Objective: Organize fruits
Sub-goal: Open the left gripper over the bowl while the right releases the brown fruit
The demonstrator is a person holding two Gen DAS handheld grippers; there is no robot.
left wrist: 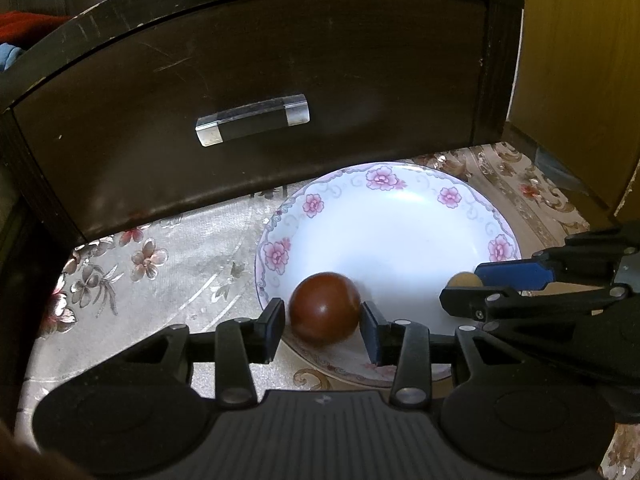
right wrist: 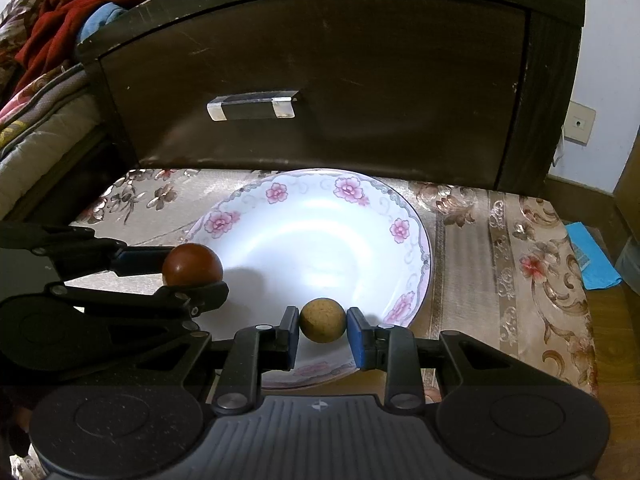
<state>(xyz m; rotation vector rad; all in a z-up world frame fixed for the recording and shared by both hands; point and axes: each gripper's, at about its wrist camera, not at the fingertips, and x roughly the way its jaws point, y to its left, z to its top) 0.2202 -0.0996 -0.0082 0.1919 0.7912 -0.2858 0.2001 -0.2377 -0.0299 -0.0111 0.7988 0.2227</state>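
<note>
Left tool (left wrist: 324, 330) gripping round brown fruit (left wrist: 324, 308), no long axis, over plate (left wrist: 400, 216)

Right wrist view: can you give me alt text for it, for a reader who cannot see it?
The right gripper holds a small round tan fruit over the near rim of a white floral plate. At left, the left gripper holds a round reddish-brown fruit over the plate's edge. Behind stands a dark wooden drawer front with a metal handle.

Two fruits (right wrist: 322, 320), one plate (right wrist: 416, 240), seemingly.
</note>
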